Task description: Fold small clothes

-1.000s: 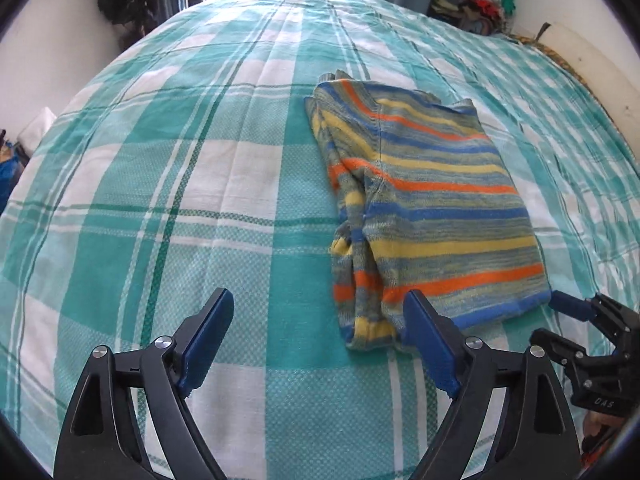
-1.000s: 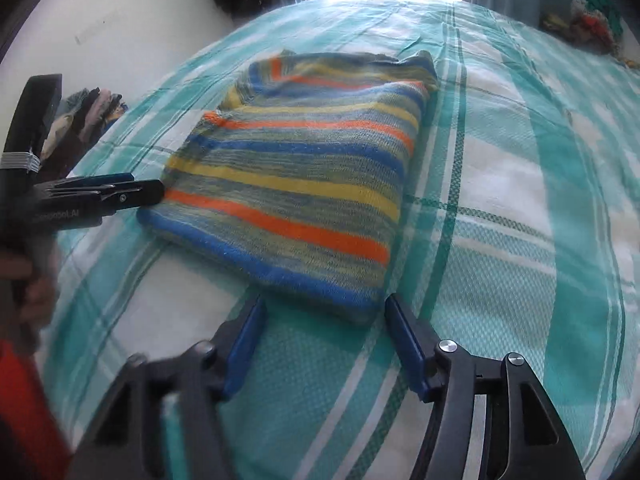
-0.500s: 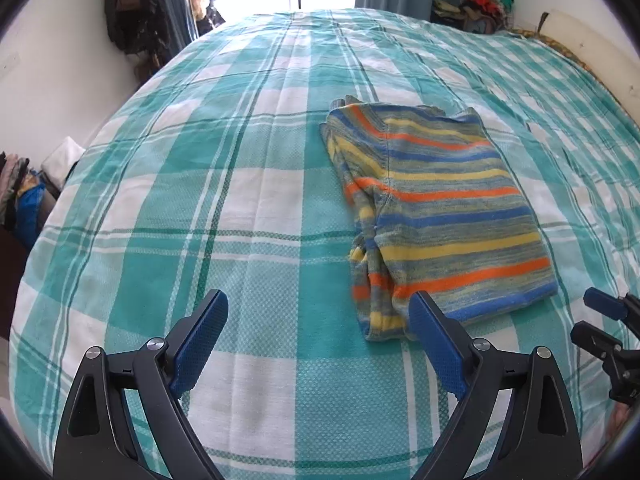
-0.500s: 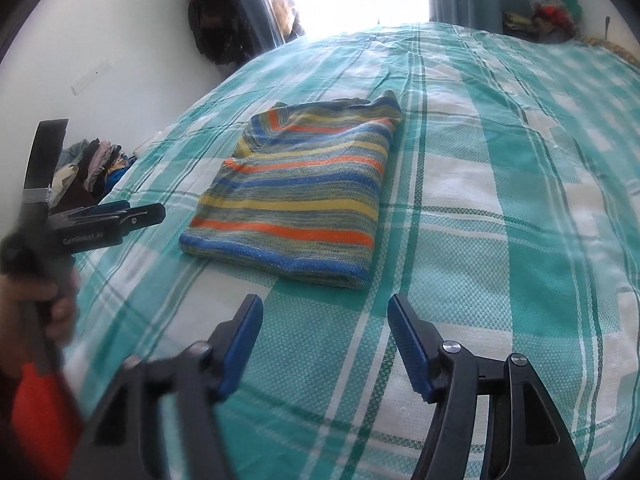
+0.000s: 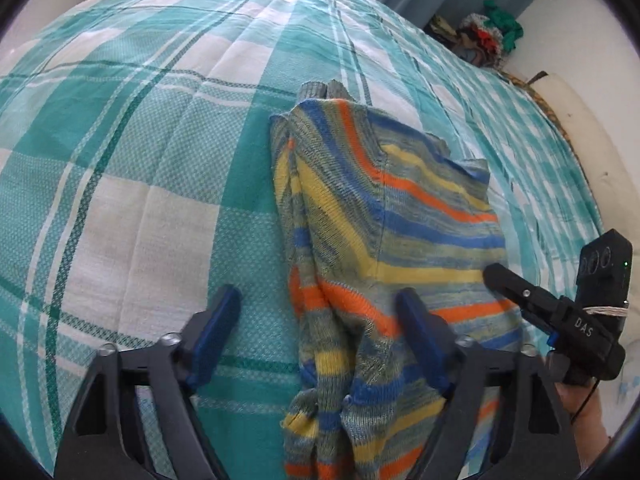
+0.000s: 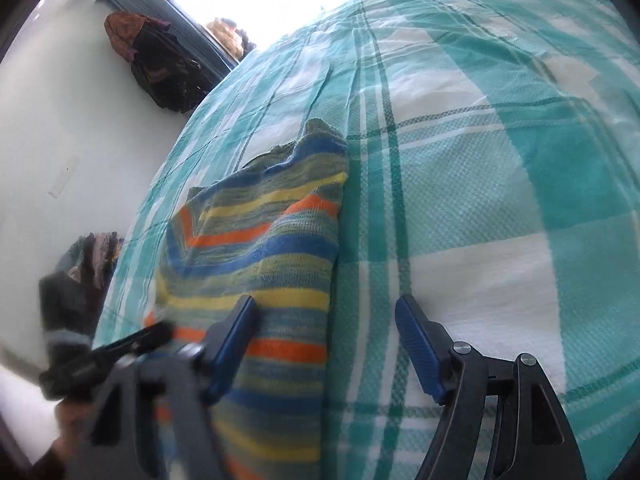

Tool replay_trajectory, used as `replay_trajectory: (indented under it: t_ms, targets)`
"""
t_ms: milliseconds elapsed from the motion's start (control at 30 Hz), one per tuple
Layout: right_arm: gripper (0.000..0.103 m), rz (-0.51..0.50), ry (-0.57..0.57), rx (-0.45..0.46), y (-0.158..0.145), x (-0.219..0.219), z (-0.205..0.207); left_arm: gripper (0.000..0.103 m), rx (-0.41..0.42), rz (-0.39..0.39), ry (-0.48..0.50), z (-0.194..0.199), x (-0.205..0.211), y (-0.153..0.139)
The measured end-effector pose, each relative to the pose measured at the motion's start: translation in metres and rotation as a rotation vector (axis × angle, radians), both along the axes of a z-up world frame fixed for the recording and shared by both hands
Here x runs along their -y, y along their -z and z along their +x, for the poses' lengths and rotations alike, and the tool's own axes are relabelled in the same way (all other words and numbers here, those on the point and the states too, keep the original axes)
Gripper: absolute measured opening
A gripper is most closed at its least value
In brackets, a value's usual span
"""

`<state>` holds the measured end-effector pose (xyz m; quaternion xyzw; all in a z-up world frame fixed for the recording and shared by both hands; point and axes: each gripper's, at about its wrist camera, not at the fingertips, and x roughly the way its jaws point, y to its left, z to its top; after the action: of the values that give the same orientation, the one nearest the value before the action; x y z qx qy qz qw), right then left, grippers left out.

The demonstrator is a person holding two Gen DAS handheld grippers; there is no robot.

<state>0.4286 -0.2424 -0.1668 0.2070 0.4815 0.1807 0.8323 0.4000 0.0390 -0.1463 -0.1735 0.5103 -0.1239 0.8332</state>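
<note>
A folded striped knit sweater (image 5: 384, 216), in blue, yellow, orange and grey, lies flat on the bed. My left gripper (image 5: 320, 328) is open and low over the sweater's near left edge, one blue finger on the cloth and one beside it on the bedspread. My right gripper (image 6: 328, 336) is open over the sweater's (image 6: 260, 248) near right edge, its left finger above the knit, its right finger above the bedspread. The right gripper also shows in the left wrist view (image 5: 500, 276) at the sweater's right side. Neither holds anything.
A teal and white checked bedspread (image 5: 132, 184) covers the bed. A pile of clothes (image 5: 488, 36) sits at the far right corner by the wall. Dark bags (image 6: 160, 68) hang on the left wall, and more clothes (image 6: 92, 252) lie beside the bed.
Both grippers have moved forward and down onto the near end of the sweater, which now fills much more of each view. Both stayed open.
</note>
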Motion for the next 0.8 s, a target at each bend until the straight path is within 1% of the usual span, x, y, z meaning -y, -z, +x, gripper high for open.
replay_trajectory:
  t_ms: [33, 67, 100, 133, 233, 333, 367, 400, 433, 467, 500, 533, 567, 600, 633, 667, 700, 733, 767, 800]
  targets:
    - [0.045, 0.025, -0.032, 0.002, 0.003, -0.012, 0.005, 0.019, -0.039, -0.041, 0.017, 0.006, 0.003, 0.0]
    - [0.025, 0.005, -0.071, -0.01, 0.004, -0.027, 0.009, 0.018, -0.052, -0.038, 0.0, 0.009, 0.003, -0.004]
    - [0.023, -0.078, -0.075, 0.006, -0.003, -0.039, 0.009, 0.017, -0.04, -0.036, 0.002, 0.009, 0.003, -0.014]
    - [0.023, -0.129, -0.086, 0.035, -0.014, -0.049, 0.007, 0.017, -0.011, -0.035, 0.017, 0.007, 0.003, -0.027]
    - [0.021, -0.097, -0.089, 0.147, -0.063, -0.056, -0.007, 0.017, 0.089, -0.032, 0.049, -0.005, -0.001, -0.076]
    - [0.021, -0.067, -0.102, 0.246, -0.113, -0.062, -0.022, 0.017, 0.166, -0.024, 0.073, -0.017, -0.005, -0.12]
    - [0.021, -0.06, -0.101, 0.267, -0.125, -0.064, -0.024, 0.018, 0.181, -0.015, 0.072, -0.018, -0.007, -0.128]
    - [0.021, -0.057, -0.097, 0.276, -0.132, -0.066, -0.024, 0.024, 0.184, 0.003, 0.067, -0.017, -0.011, -0.128]
    - [0.022, -0.056, -0.093, 0.272, -0.134, -0.066, -0.022, 0.029, 0.16, 0.039, 0.057, -0.014, -0.012, -0.122]
    - [0.024, -0.067, -0.079, 0.253, -0.13, -0.067, -0.019, 0.045, 0.123, 0.089, 0.042, -0.011, -0.012, -0.11]
    - [0.036, -0.098, -0.063, 0.22, -0.12, -0.066, -0.014, 0.05, 0.083, 0.157, 0.016, -0.012, -0.015, -0.094]
    - [0.046, -0.16, -0.052, 0.169, -0.105, -0.064, -0.012, 0.049, 0.05, 0.234, -0.007, -0.019, -0.022, -0.079]
    - [0.063, -0.253, -0.029, 0.101, -0.088, -0.061, -0.013, 0.049, 0.041, 0.298, -0.017, -0.035, -0.028, -0.069]
    - [0.064, -0.337, -0.004, 0.053, -0.075, -0.054, -0.023, 0.052, 0.061, 0.34, -0.014, -0.054, -0.031, -0.065]
    - [0.064, -0.376, 0.004, 0.045, -0.069, -0.048, -0.038, 0.056, 0.096, 0.375, -0.008, -0.077, -0.031, -0.066]
    - [0.067, -0.388, -0.001, 0.065, -0.067, -0.044, -0.058, 0.071, 0.132, 0.414, -0.01, -0.102, -0.028, -0.068]
    - [0.074, -0.404, -0.001, 0.089, -0.068, -0.039, -0.079, 0.088, 0.171, 0.454, -0.022, -0.126, -0.028, -0.071]
    - [0.079, -0.423, 0.001, 0.106, -0.069, -0.036, -0.103, 0.095, 0.211, 0.487, -0.042, -0.149, -0.026, -0.075]
    - [0.086, -0.43, 0.001, 0.115, -0.071, -0.035, -0.125, 0.1, 0.252, 0.503, -0.063, -0.172, -0.023, -0.08]
    - [0.089, -0.426, -0.001, 0.121, -0.072, -0.032, -0.147, 0.101, 0.281, 0.502, -0.082, -0.192, -0.021, -0.084]
